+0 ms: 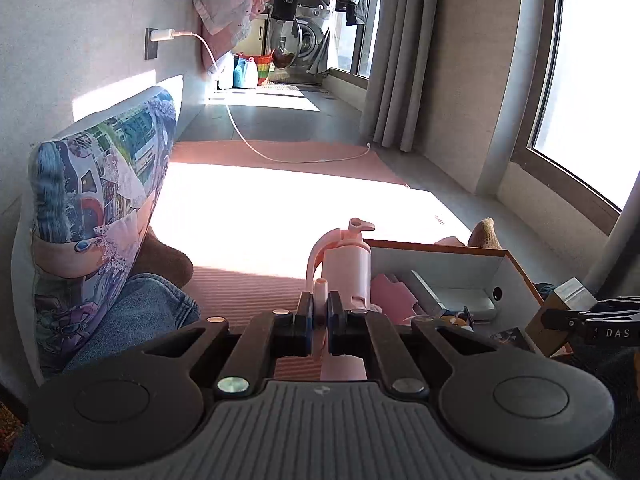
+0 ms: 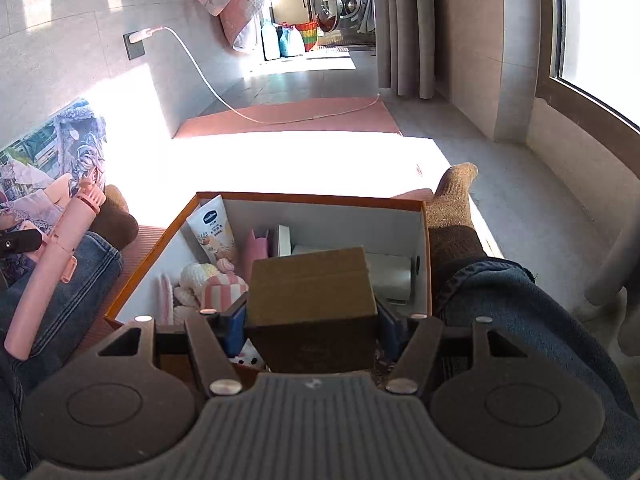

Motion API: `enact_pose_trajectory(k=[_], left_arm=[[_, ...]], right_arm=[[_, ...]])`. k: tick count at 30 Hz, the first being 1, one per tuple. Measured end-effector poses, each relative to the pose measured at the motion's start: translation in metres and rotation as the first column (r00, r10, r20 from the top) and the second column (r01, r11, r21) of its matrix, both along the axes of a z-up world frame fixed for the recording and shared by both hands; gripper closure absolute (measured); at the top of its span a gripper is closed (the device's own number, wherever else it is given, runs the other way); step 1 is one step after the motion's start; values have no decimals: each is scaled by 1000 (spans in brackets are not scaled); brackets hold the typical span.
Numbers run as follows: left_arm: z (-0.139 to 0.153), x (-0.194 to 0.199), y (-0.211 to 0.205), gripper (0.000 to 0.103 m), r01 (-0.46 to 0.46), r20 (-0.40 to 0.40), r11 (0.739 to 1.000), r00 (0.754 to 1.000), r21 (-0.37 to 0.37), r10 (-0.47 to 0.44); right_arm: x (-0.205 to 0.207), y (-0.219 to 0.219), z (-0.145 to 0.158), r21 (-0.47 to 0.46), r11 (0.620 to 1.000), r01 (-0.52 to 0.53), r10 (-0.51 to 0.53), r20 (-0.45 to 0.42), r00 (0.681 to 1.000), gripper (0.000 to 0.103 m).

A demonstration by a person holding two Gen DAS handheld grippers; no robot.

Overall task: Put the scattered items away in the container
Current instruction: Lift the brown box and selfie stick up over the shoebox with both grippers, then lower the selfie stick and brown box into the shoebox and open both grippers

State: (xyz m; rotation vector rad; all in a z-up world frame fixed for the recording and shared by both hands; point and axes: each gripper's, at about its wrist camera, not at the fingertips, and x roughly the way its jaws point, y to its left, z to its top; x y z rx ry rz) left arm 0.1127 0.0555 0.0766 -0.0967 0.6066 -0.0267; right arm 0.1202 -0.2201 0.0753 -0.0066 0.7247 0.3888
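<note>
Both hand-held grippers are loaded, and I judge that is why each hangs where it does. Left hand-held gripper [image 1: 319, 312] is pinched nearly shut on a slim pink stick-like gadget [image 1: 344, 264], gripped low so its long body reaches out ahead of the fingers. I hold it just beside the left edge of the container [image 1: 440, 247], over my denim-covered leg, so it stays out of the way while the other hand works; the right camera shows it as a long pale-pink handle [image 2: 52, 260] with a fan-shaped head.

Right hand-held gripper [image 2: 311, 320] is spread wide and clamped on the two sides of a brown cardboard box [image 2: 310, 284], which I keep level and directly above the container's near half [image 2: 422, 232], ready to lower into it, I think.

That container is a white-walled carton with an orange rim, sitting on the pink ribbed mat [image 1: 248, 288] between my legs. It already looks fairly full: a cream tube [image 2: 212, 232] leans in the far left corner, a knitted toy [image 2: 200, 280] lies below it, and flat white packs [image 2: 388, 276] sit at the right. Free room for the brown cardboard box seems tight.
</note>
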Motion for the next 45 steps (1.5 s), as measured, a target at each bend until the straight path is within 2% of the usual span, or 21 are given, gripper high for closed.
enact_pose_trajectory(k=[5, 10, 14, 19, 25, 27, 29, 32, 36, 40, 45], left_arm=[[11, 17, -29, 96, 101, 27, 994, 994, 51, -103], [14, 42, -62, 96, 215, 29, 969, 975, 121, -220], [5, 66, -87, 96, 303, 6, 933, 951, 193, -310], [-13, 91, -116, 96, 397, -38, 869, 914, 296, -404], [-38, 112, -155, 96, 490, -92, 754, 858, 437, -505], [-46, 119, -166, 96, 514, -114, 720, 842, 466, -527], [-55, 125, -175, 96, 538, -136, 680, 823, 498, -551], [-72, 131, -192, 96, 573, -177, 593, 787, 566, -591], [-95, 145, -212, 96, 608, -230, 463, 733, 645, -640], [-113, 163, -227, 96, 631, -284, 373, 695, 680, -660], [-132, 175, -237, 96, 667, -342, 285, 645, 688, -683]], right_arm=[[24, 3, -20, 21, 1000, 4, -3, -72, 997, 38], [27, 6, -40, 13, 1000, 7, -5, -119, 993, 38], [29, 5, -50, 4, 1000, 3, -2, -133, 991, 38], [30, 4, -59, 3, 1000, -20, 21, -146, 989, 38], [32, 5, -64, 5, 998, -57, 57, -149, 987, 39], [30, 5, -63, 7, 997, -72, 72, -141, 987, 37], [28, 4, -61, 12, 997, -82, 82, -120, 989, 31], [24, -1, -54, 39, 996, -75, 78, -68, 995, 29], [26, -7, -51, 104, 993, -57, 63, -54, 997, 25], [31, -7, -53, 119, 992, -43, 49, -52, 997, 25], [36, -7, -56, 60, 998, -16, 18, -36, 999, 24]])
